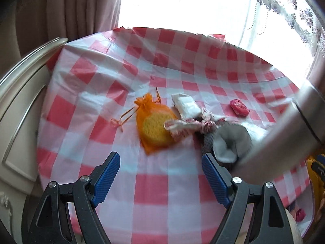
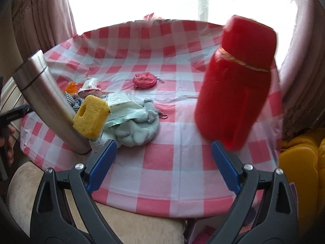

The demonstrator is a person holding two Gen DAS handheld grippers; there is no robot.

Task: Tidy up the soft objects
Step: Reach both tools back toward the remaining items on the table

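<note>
In the left wrist view, an orange mesh drawstring bag [image 1: 155, 122] with a yellow pad inside lies mid-table. Beside it are a white packet [image 1: 185, 105], a red-and-white patterned cloth piece [image 1: 182, 128] and a grey-and-white soft item [image 1: 227, 142]. A small pink purse [image 1: 239, 106] lies farther right. My left gripper [image 1: 160, 160] hangs open and empty above the cloth, just short of the bag. In the right wrist view, a yellow sponge [image 2: 91, 118] and a pale green plush [image 2: 136, 128] sit at the left, with the pink purse [image 2: 144, 80] behind. My right gripper [image 2: 164, 148] is open and empty.
A steel flask [image 2: 50, 101] leans at the left of the pile and a tall red bottle [image 2: 235, 85] stands on the right. The round table wears a red-checked cloth [image 2: 162, 172]. A beige cushion [image 2: 40, 183] lies below the near edge, and a yellow object [image 2: 304, 162] lies off to the right. Curtains and a bright window stand behind.
</note>
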